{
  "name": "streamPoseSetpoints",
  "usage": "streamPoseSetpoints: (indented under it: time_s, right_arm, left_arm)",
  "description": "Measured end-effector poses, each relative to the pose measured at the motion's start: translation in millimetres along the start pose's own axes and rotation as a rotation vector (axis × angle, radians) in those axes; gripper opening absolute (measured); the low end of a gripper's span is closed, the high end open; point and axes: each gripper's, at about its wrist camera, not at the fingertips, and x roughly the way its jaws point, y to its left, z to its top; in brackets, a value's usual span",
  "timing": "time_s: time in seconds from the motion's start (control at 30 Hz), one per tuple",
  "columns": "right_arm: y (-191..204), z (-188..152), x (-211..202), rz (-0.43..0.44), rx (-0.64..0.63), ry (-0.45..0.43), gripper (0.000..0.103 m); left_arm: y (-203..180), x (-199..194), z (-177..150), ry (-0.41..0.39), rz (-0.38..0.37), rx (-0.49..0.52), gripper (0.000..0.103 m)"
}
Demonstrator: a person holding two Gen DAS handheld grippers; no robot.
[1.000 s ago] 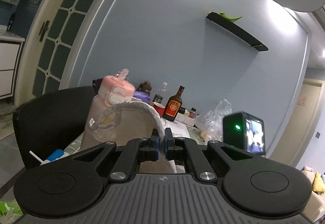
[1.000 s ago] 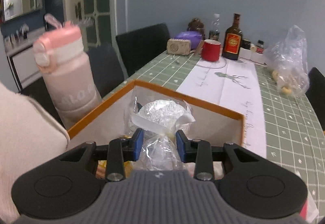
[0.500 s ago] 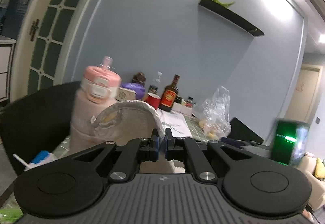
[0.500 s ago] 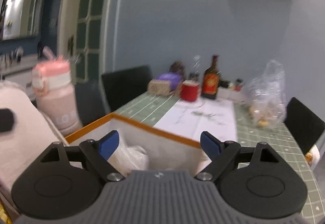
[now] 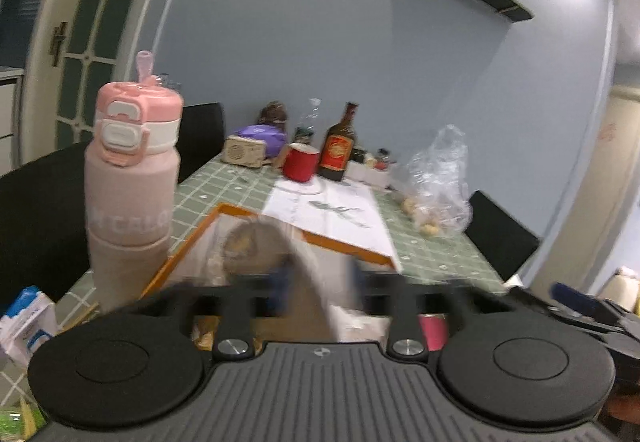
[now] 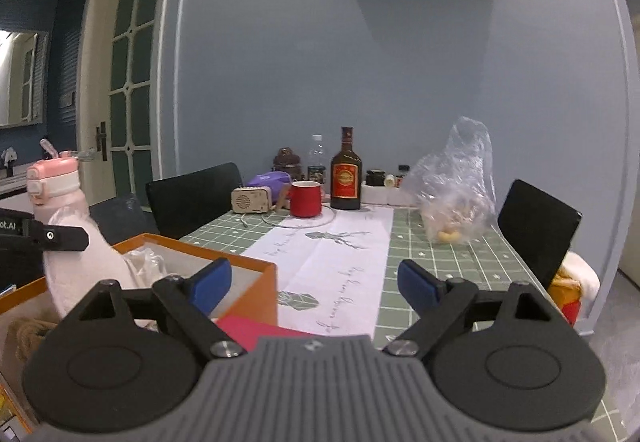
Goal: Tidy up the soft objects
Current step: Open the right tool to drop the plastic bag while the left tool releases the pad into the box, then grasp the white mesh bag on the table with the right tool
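Observation:
An orange-rimmed box (image 5: 344, 246) (image 6: 248, 270) stands on the near end of the green checked table. My left gripper (image 5: 318, 282) is above it, blurred; its jaws are opening, and a pale pink plush item (image 5: 308, 274) hangs between the parted fingers, no longer pinched. The right wrist view shows that plush item (image 6: 80, 266) leaning in the box under a black finger (image 6: 52, 238) of the left gripper. A crinkled clear bag (image 6: 148, 262) lies in the box. My right gripper (image 6: 314, 284) is open and empty, to the right of the box.
A pink water bottle (image 5: 132, 177) stands just left of the box. At the far end are a red mug (image 6: 306, 197), a brown bottle (image 6: 346, 177), a small radio (image 6: 250, 199) and a clear snack bag (image 6: 456, 193). Black chairs (image 6: 536, 226) flank the table. A white runner (image 6: 332, 258) crosses it.
The left jaws, shut on the plush item before, now stand apart over the box. The right jaws opened off the clear wrapped bag, and that gripper swung right, away from the box.

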Motion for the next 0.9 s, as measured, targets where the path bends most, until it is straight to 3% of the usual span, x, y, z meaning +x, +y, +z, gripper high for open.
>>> streamPoseSetpoints:
  time_s: [0.03, 0.17, 0.33, 0.73, 0.9]
  right_arm:
    - [-3.9, -1.6, -1.0, -0.004, 0.008, -0.001, 0.089]
    - [-19.8, -6.2, -2.6, -0.008, 0.055, -0.007, 0.089]
    - [-28.1, -9.4, 2.8, -0.026, 0.058, -0.001, 0.089]
    - [-57.4, -13.6, 11.2, -0.057, 0.09, 0.019, 0.088]
    - [-78.8, -33.9, 31.2, -0.054, 0.014, 0.123, 0.089]
  left_arm:
    - [0.2, -0.9, 0.2, -0.012, 0.015, -0.005, 0.09]
    - [-3.5, -13.8, 3.2, -0.077, 0.044, -0.017, 0.09]
    - [-11.0, -26.8, 12.5, -0.09, 0.059, -0.083, 0.09]
    - [-68.0, -31.3, 21.6, -0.077, 0.034, 0.058, 0.089]
    - [-96.3, -14.4, 18.8, -0.018, -0.031, 0.136, 0.089]
